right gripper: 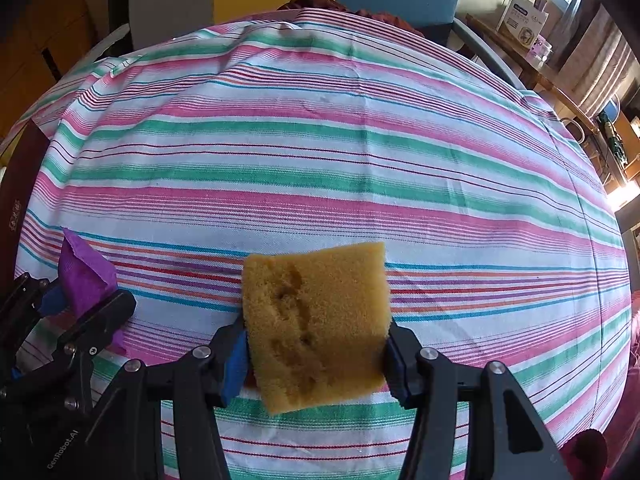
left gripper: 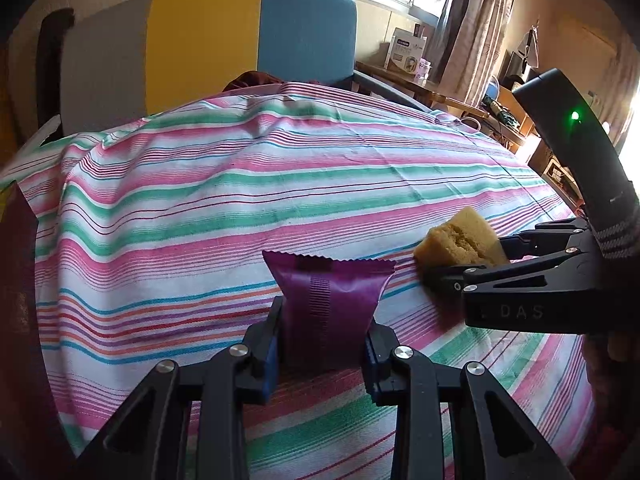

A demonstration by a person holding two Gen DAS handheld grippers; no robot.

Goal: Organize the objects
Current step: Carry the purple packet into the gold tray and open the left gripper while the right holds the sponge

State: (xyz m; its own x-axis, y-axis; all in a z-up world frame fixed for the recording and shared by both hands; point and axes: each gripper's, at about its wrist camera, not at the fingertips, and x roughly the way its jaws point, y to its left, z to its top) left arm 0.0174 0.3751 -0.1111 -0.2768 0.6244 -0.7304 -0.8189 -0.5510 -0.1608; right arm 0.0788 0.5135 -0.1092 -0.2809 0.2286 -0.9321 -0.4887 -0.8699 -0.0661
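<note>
— Progress so far?
— Midway, by the look of it. Purple packet (left gripper: 328,304) clamped in left gripper (left gripper: 324,344), sponge (right gripper: 316,324) pinched in right gripper (right gripper: 316,356) — both held over near edge of striped cloth (right gripper: 320,152), sponge to the right. No visible destination; placing both judged still to do.
— Any writing?
— "DAS" on right gripper's side, "GenRobot.AI" on left gripper's body. Far box (left gripper: 408,54) print unreadable.
</note>
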